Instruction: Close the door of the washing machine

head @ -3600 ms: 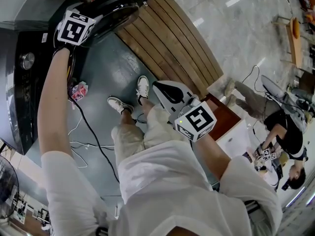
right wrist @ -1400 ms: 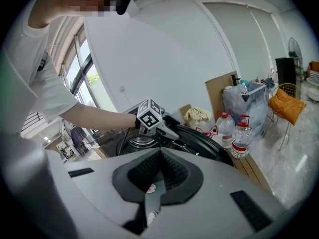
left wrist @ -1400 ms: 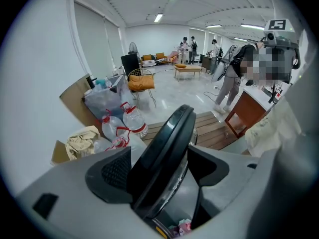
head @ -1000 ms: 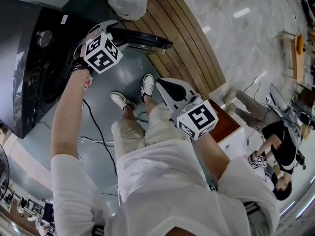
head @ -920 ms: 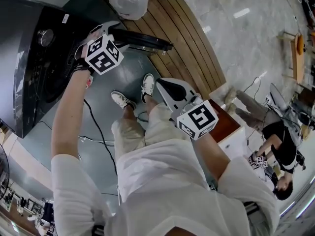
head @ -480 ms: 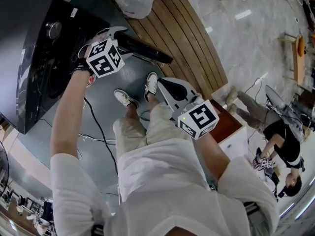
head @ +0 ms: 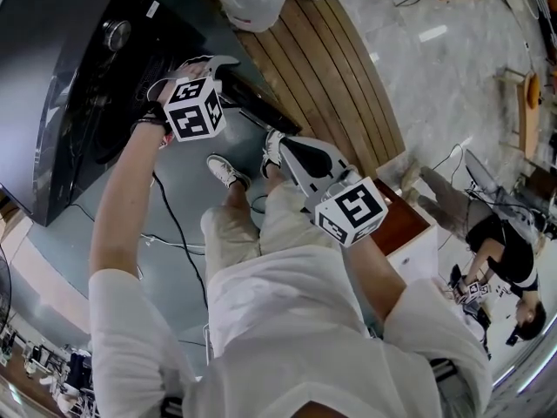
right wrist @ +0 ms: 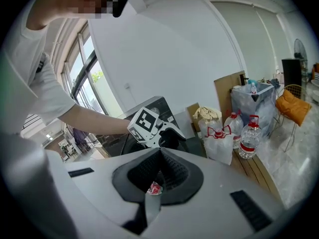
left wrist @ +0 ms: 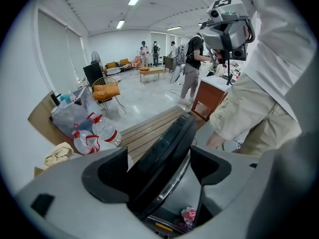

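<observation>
The black washing machine (head: 70, 85) fills the upper left of the head view. Its round dark door (head: 265, 107) stands partly open, edge-on to me. My left gripper (head: 207, 64) straddles the door's rim (left wrist: 164, 153). Its jaws have just been opening and stand wide, with the rim between them and a gap on the right side. In the left gripper view the left gripper (left wrist: 159, 154) looks along the door toward the floor. My right gripper (head: 300, 157) hangs over my legs with its jaws together on nothing; the right gripper (right wrist: 159, 156) faces the machine (right wrist: 158, 106).
A wooden slatted platform (head: 335, 68) lies beyond the door, with water bottles and a plastic bag (left wrist: 97, 133) at its far end. A small pink-red item (left wrist: 188, 216) lies under the door. A cable (head: 174, 233) trails across the floor. A red-brown cabinet (head: 399, 209) stands at right.
The door has swung from wide open to nearer the machine front, carried along by my left gripper. The right gripper has barely shifted.
</observation>
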A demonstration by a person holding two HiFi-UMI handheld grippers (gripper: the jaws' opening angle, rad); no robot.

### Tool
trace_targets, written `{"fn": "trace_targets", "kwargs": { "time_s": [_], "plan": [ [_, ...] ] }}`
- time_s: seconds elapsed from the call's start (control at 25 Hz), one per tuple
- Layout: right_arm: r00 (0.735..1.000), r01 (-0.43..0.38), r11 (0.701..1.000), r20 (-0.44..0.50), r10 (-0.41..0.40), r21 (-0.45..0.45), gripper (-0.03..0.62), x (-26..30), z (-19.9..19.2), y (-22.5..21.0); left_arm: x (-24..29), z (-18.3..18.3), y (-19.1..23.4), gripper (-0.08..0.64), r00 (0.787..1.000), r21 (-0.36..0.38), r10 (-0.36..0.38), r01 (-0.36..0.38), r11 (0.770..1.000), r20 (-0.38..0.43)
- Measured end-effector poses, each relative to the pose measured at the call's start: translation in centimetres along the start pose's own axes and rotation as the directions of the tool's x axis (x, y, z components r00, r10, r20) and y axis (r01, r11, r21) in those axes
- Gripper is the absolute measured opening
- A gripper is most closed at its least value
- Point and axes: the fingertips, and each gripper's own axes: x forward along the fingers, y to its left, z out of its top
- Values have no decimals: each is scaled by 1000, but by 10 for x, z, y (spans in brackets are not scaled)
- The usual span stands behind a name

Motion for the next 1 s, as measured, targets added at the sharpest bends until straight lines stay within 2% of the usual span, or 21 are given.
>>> {"fn": "trace_targets", "kwargs": {
  "time_s": [0.56, 0.6, 0.68, 0.76, 1.0],
  "plan": [
    [1000, -3, 1000, -7, 3, 2, -2, 21, -8, 34, -18, -31, -43, 385, 989, 108, -118, 127, 986, -87],
    [1000, -3, 1000, -7, 3, 1, -2, 22, -9, 36, -20, -32, -46, 385, 988, 88, -137, 144, 986, -76],
    [1000, 0, 1000, -9, 0, 0, -2, 23, -9, 37, -24, -26, -49, 385, 983, -10, -183, 183, 983, 5],
    [1000, 6, 1000, -13, -6, -1, -2, 24, -10, 37, -29, -23, -51, 385, 979, -79, -190, 196, 978, 71],
    [999, 19, 1000, -29, -18, 3, -2, 28, -16, 42, -38, -39, -65, 385, 983, -37, -178, 179, 983, 35]
  ]
}}
